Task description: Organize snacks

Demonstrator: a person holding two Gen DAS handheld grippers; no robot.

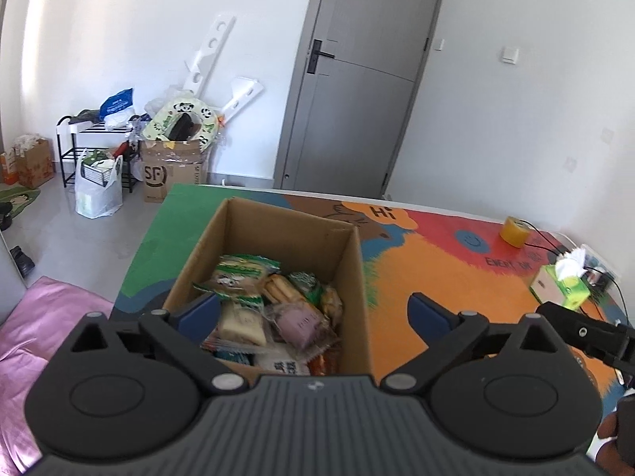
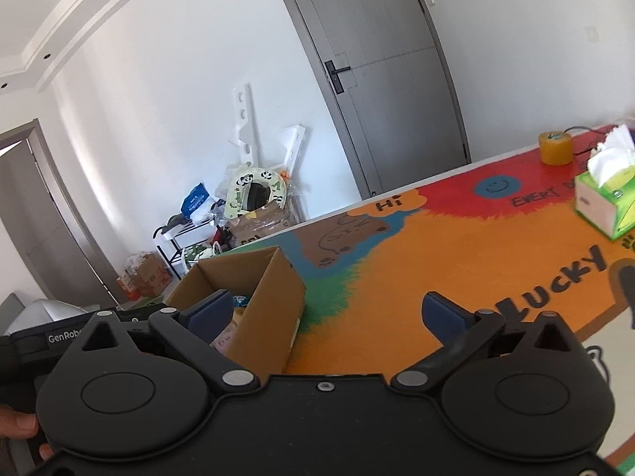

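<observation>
Fingers (image 1: pixel 198 311) of both grippers gape empty; lower the left gripper (image 1: pixel 313 313) squarely onto one snack (image 1: pixel 298 323) in the box (image 1: pixel 278 222).

We see a plain brown cardboard box (image 1: pixel 254 238) holding snack packets (image 1: pixel 270 309) in green, white, purple and orange wrappers. The table cover (image 1: pixel 436 277) under it runs green at its left edge, then orange and red, with black lettering. The tape roll (image 1: pixel 514 231) is yellow, the tissue box (image 1: pixel 561 287) green and white, the door (image 1: pixel 357 79) grey.
</observation>
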